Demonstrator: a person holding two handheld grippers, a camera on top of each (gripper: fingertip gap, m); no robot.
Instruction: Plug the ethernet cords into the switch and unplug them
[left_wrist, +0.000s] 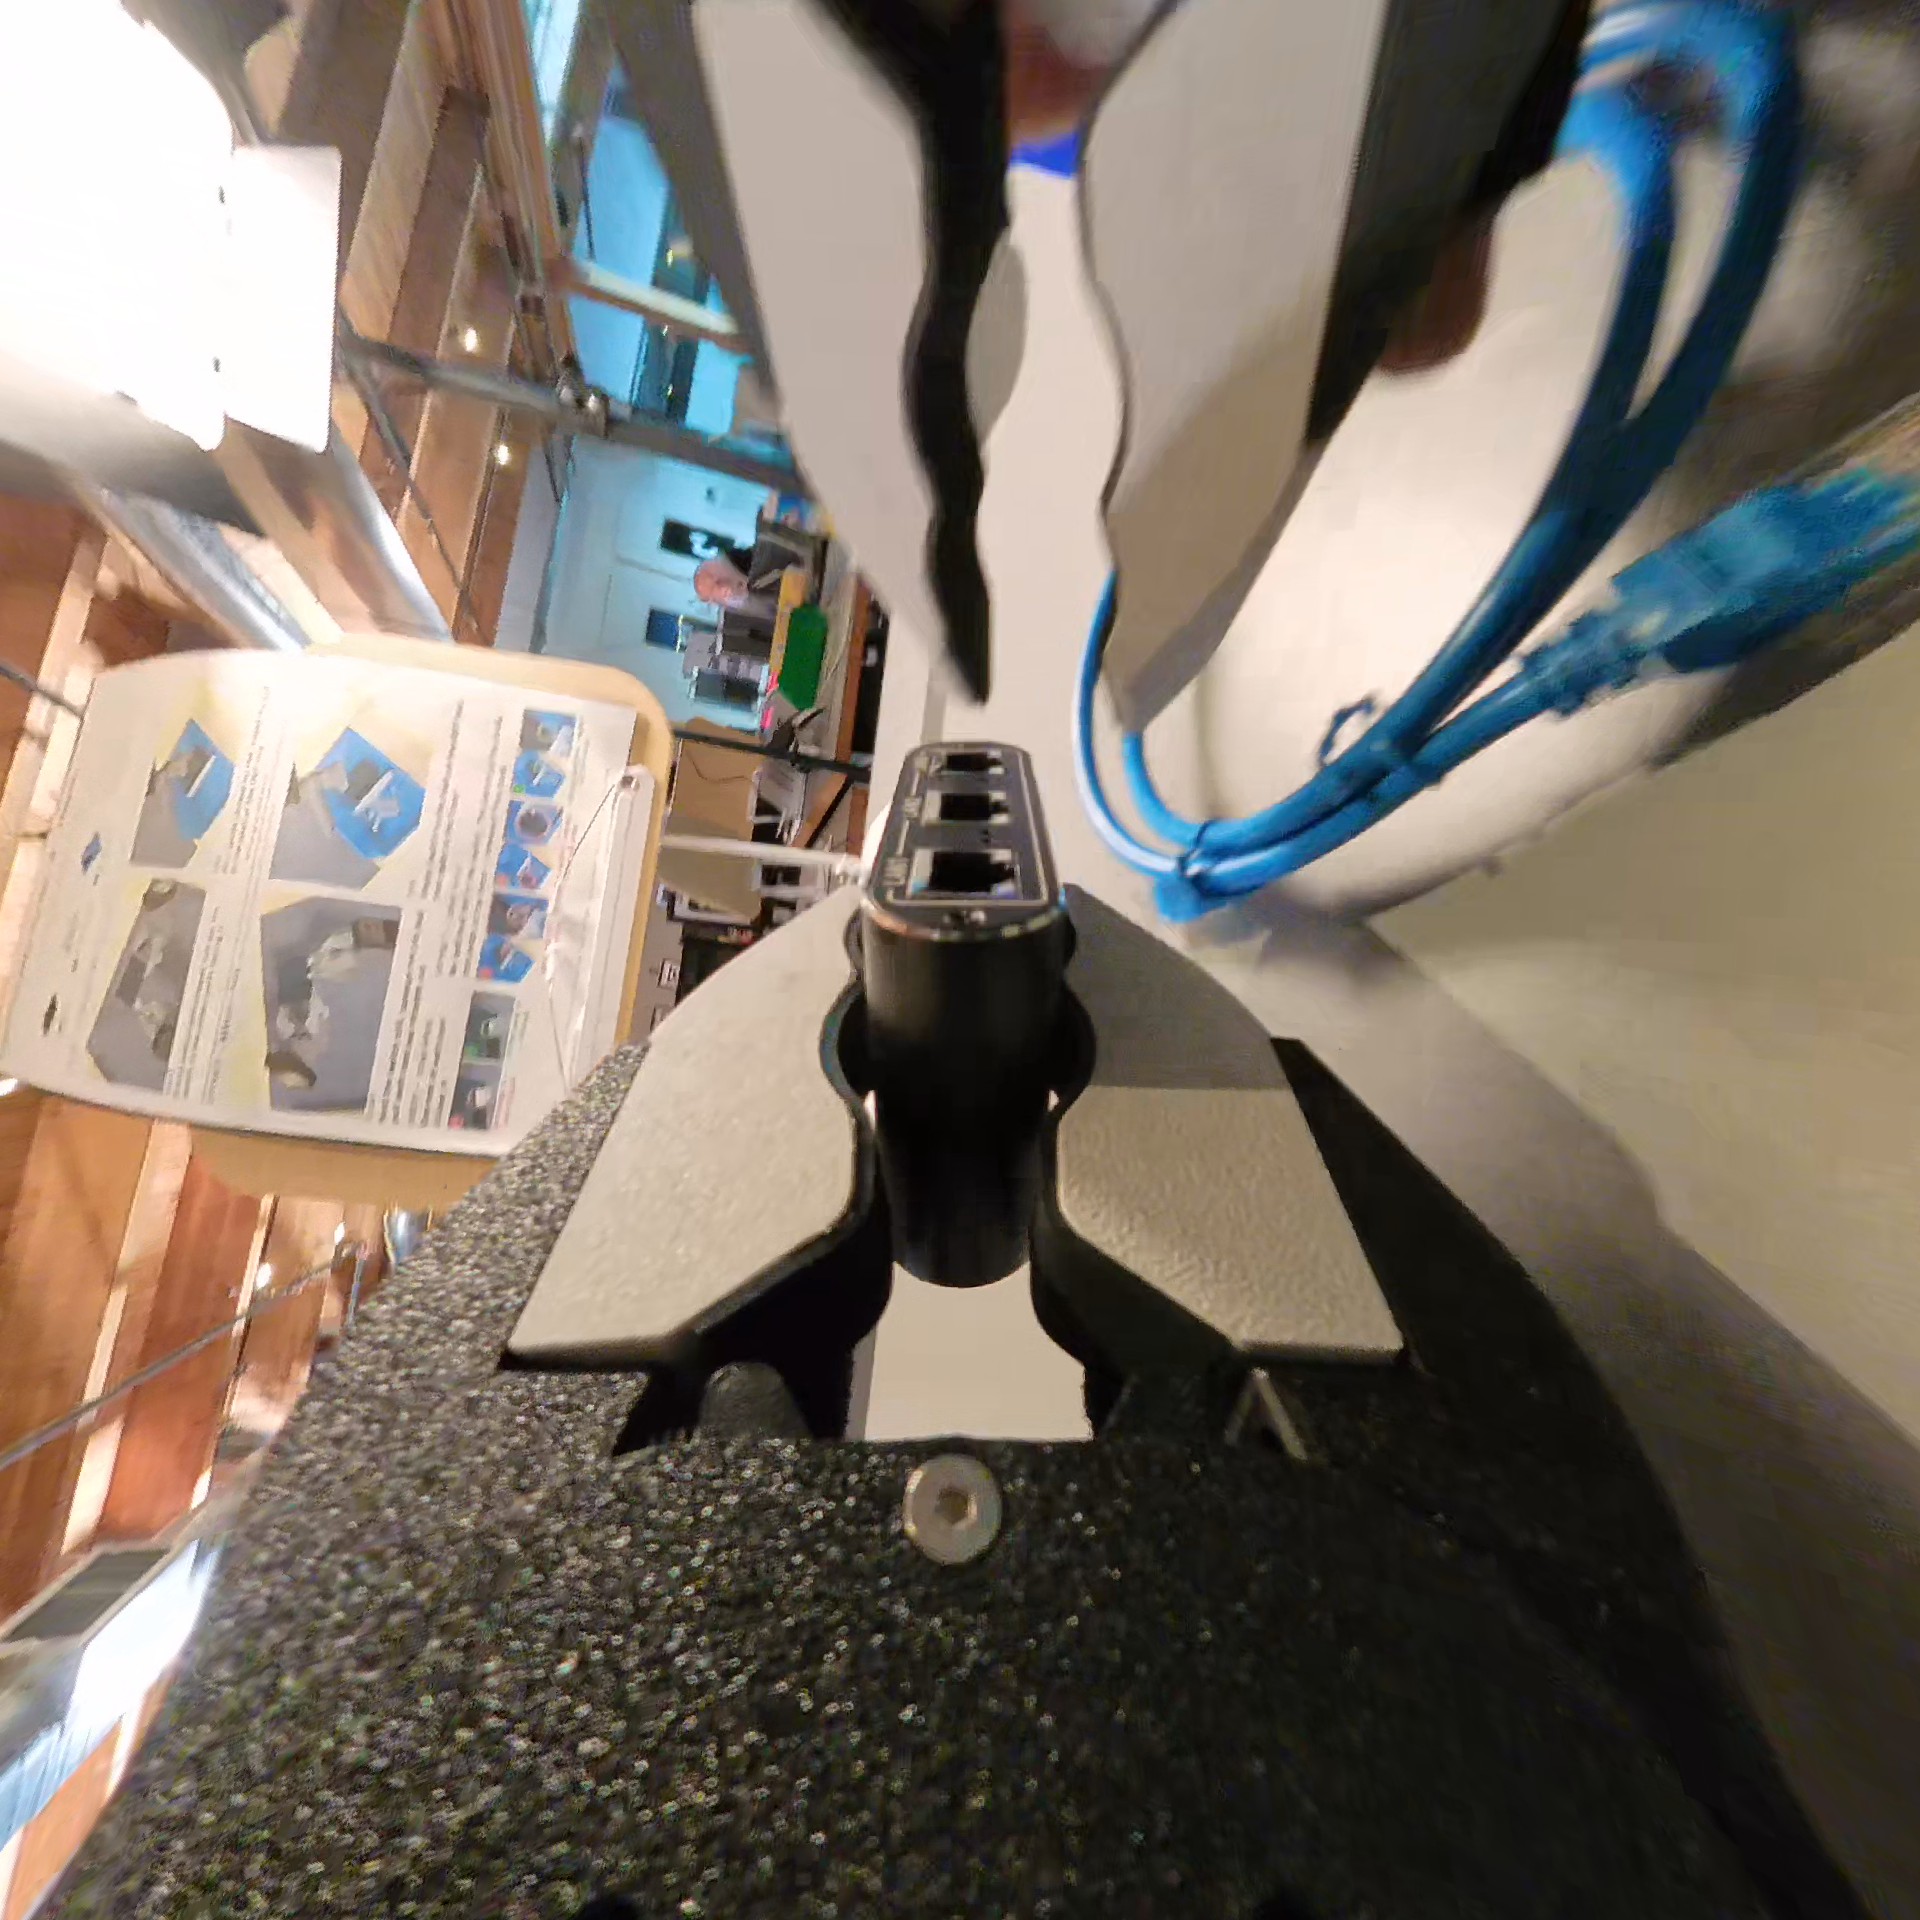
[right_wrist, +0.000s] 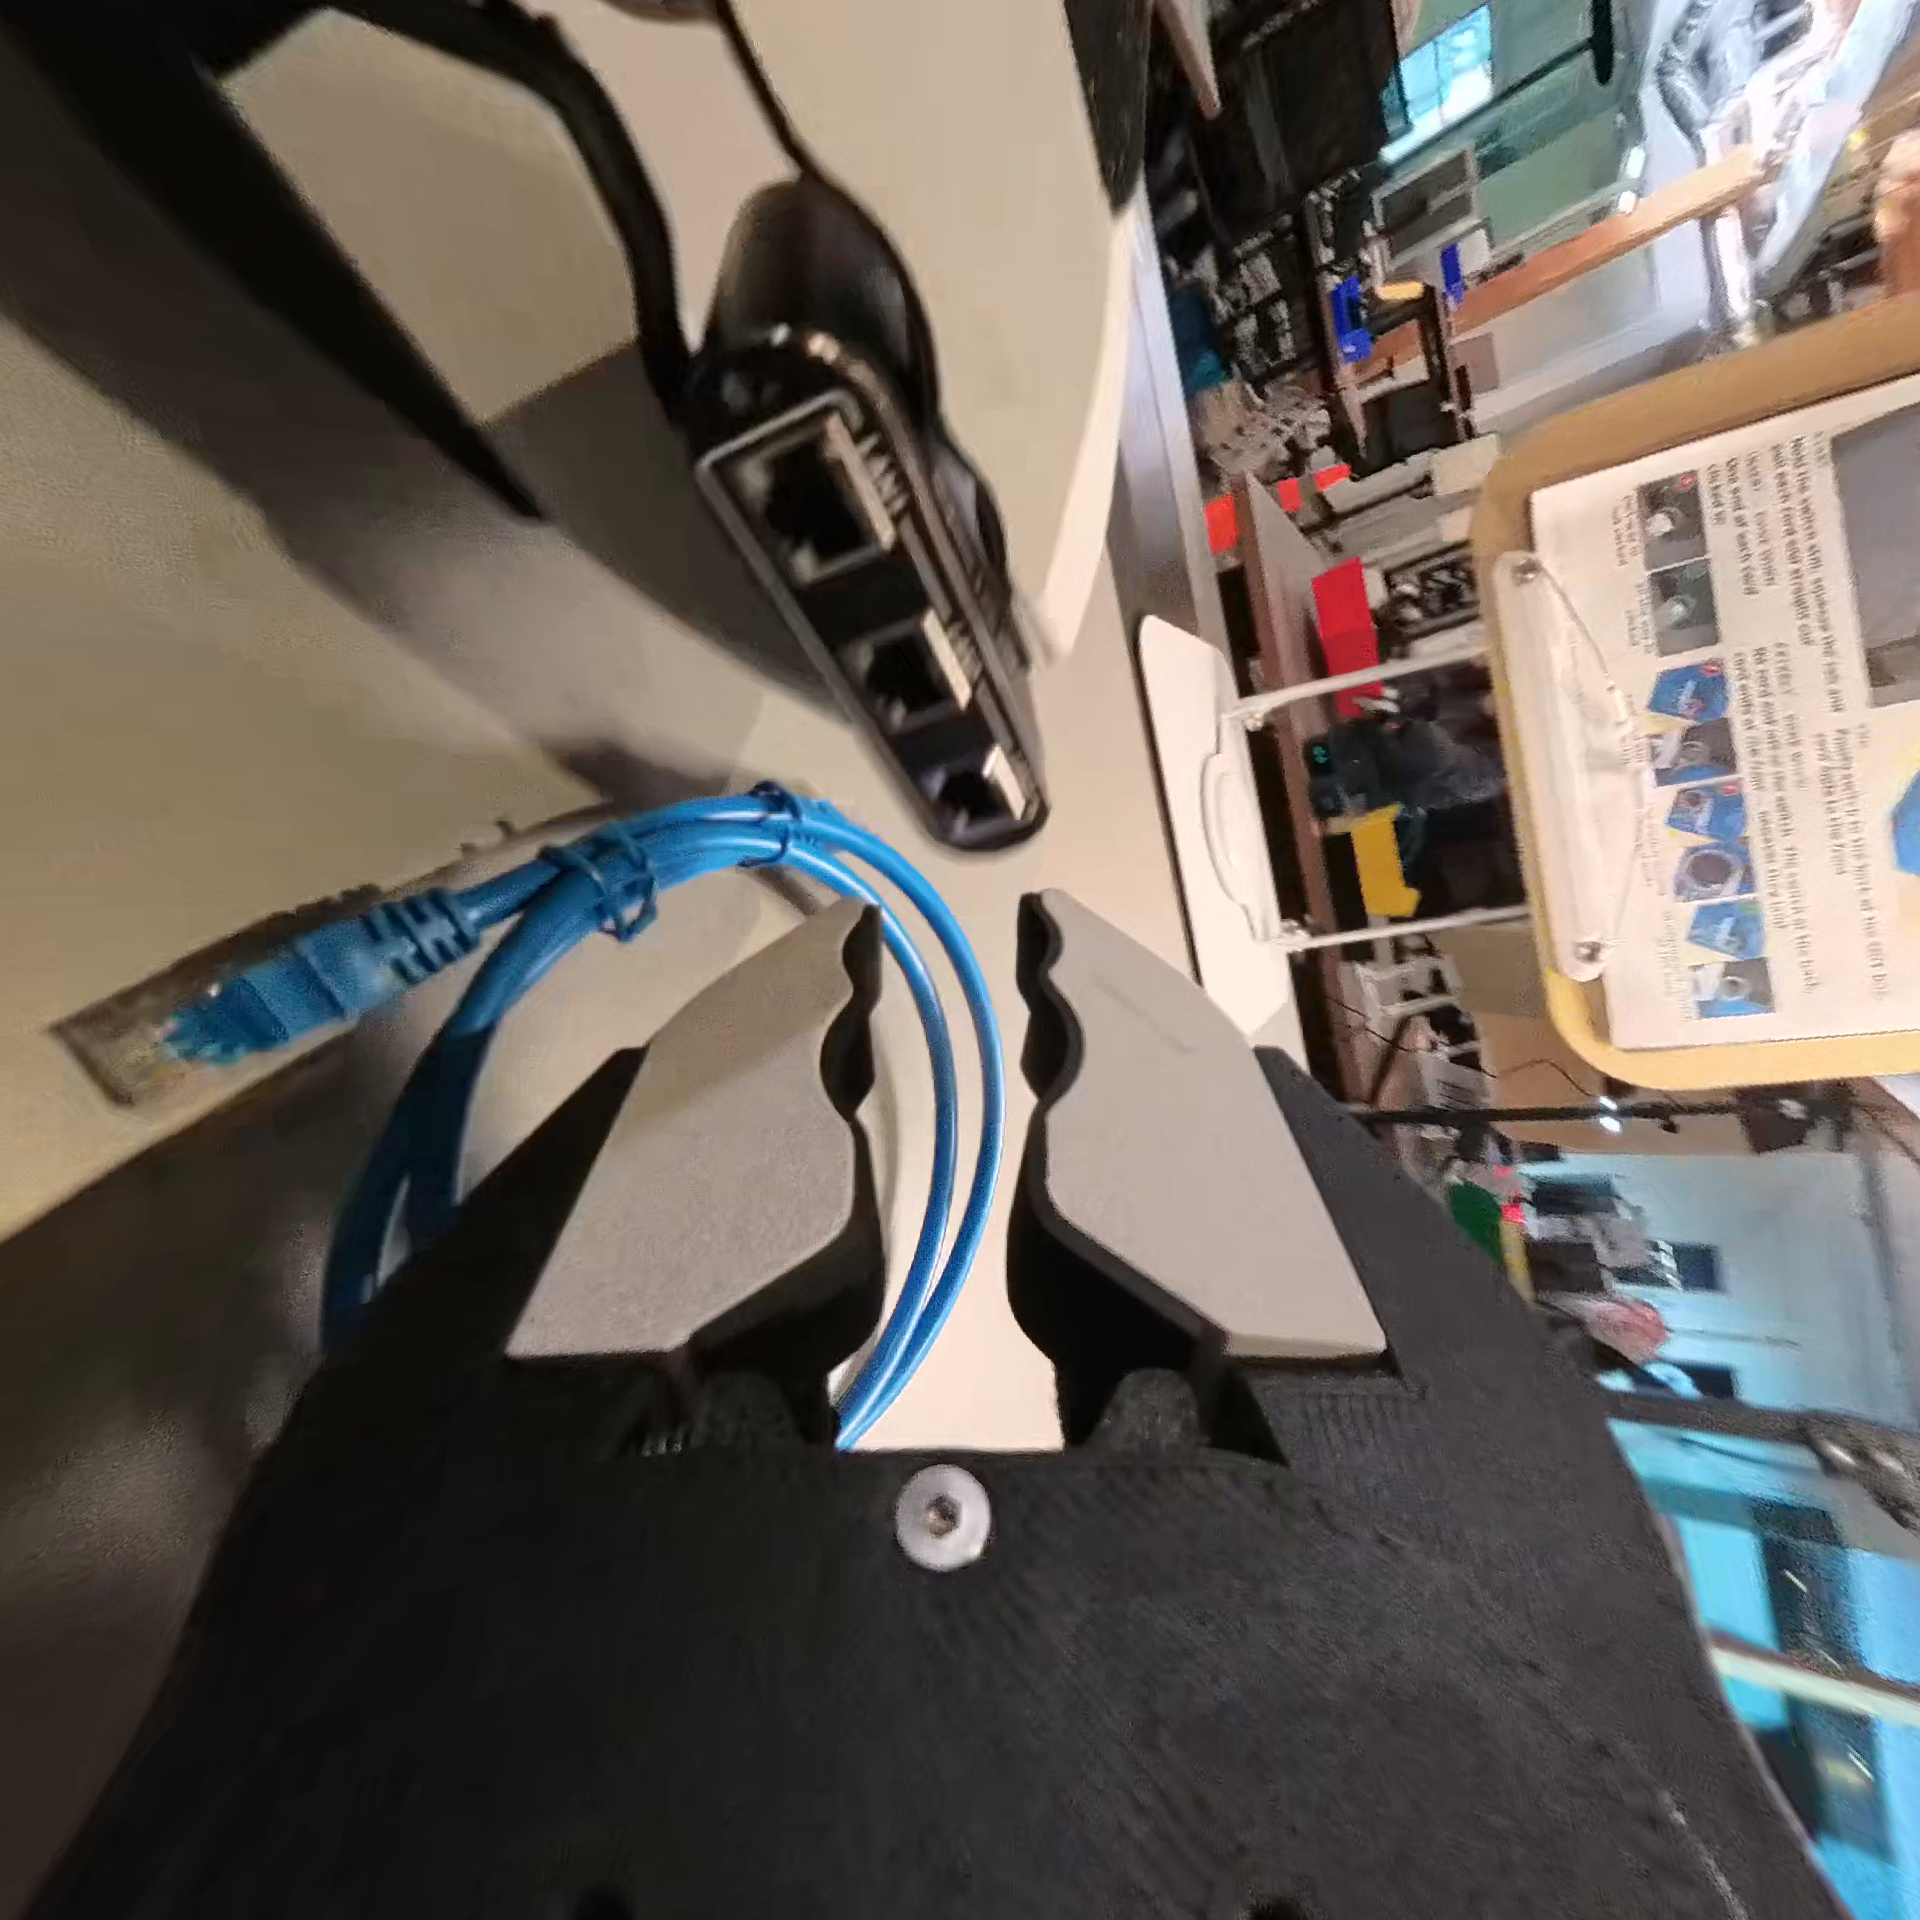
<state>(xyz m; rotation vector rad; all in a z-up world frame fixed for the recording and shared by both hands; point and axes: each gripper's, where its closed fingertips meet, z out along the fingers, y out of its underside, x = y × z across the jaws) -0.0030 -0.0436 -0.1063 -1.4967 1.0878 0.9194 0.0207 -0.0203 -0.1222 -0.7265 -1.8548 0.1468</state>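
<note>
My left gripper (left_wrist: 966, 935) is shut on the black switch (left_wrist: 966, 997) and holds it end-on, with its three empty ports (left_wrist: 961, 821) facing away. In the right wrist view the switch (right_wrist: 894, 623) sits just beyond my right gripper (right_wrist: 948, 920), ports empty. My right gripper is open; a loop of the bundled blue ethernet cord (right_wrist: 935, 1091) passes loosely between its fingers. The cord's blue plug (right_wrist: 260, 997) points left, low over the table. In the left wrist view the right gripper (left_wrist: 1049, 686) hangs above the switch with the blue cords (left_wrist: 1455, 748) beside it.
The white table (left_wrist: 1662, 1039) runs along the right side. A clipboard with a printed instruction sheet (left_wrist: 312, 894) stands past the table edge; it also shows in the right wrist view (right_wrist: 1714, 727). A cluttered workshop lies behind. Left tips to right tips: about 4 cm.
</note>
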